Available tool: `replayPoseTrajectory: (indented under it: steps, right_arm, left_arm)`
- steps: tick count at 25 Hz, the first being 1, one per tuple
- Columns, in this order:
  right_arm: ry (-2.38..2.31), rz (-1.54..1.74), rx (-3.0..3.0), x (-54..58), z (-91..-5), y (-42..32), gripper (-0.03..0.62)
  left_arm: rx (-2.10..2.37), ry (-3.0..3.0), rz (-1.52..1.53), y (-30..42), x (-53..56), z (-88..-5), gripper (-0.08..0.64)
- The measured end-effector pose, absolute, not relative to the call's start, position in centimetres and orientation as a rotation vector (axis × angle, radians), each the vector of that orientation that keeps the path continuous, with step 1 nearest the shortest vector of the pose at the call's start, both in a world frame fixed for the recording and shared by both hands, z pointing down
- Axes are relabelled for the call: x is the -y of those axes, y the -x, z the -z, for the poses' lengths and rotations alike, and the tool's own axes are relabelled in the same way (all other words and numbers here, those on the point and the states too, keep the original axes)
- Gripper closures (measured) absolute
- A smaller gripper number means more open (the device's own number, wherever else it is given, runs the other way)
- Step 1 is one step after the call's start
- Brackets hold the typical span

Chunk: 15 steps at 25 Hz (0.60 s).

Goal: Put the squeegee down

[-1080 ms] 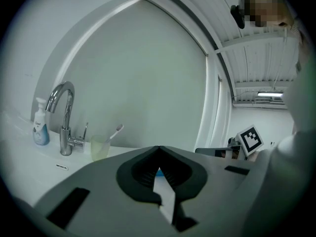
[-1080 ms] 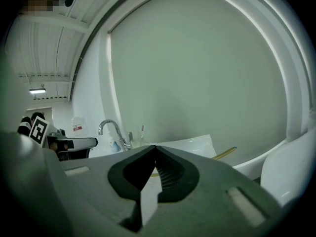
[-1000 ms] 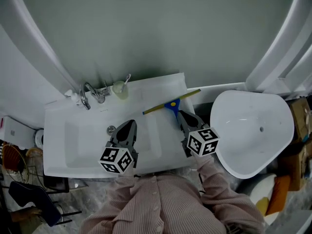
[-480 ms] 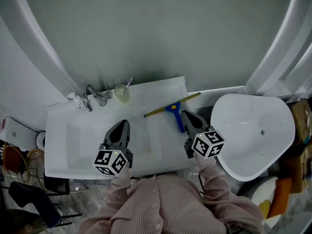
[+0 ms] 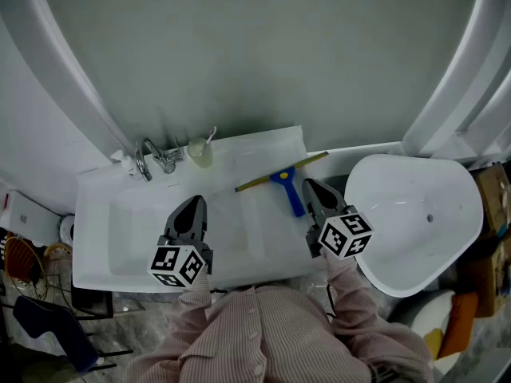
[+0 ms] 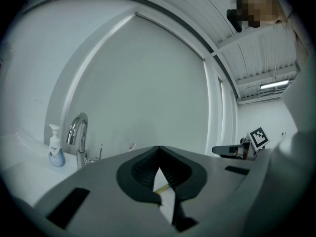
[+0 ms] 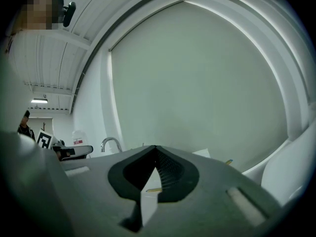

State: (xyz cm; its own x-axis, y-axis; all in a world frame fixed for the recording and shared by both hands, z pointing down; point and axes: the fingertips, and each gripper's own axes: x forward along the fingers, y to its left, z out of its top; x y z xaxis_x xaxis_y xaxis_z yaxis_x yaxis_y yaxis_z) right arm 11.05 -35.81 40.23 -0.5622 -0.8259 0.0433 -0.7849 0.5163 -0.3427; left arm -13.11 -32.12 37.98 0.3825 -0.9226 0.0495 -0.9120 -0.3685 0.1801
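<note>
Dim, flat light; fisheye-warped edges

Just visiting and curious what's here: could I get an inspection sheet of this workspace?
Surface: white washbasin counter, sink set in it.
Job's things: squeegee lying flat on the counter, unheld.
Clutter: faucet, pale cup, soap bottle.
Grippers: left gripper shut, empty; right gripper shut, empty, beside the squeegee.
Cables: nothing seen.
Surroundings: white tub at right, dark chair at lower left.
</note>
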Motion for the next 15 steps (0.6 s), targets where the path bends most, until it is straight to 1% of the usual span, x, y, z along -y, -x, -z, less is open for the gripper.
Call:
replayPoseTrajectory:
  steps: [15]
  right_arm:
    - [1.407,0.526,-2.644,35.2,-41.1,-11.7,0.588]
  left_arm:
    - [1.641,-2.421,0.066,13.0,31.5,-39.2,0.558]
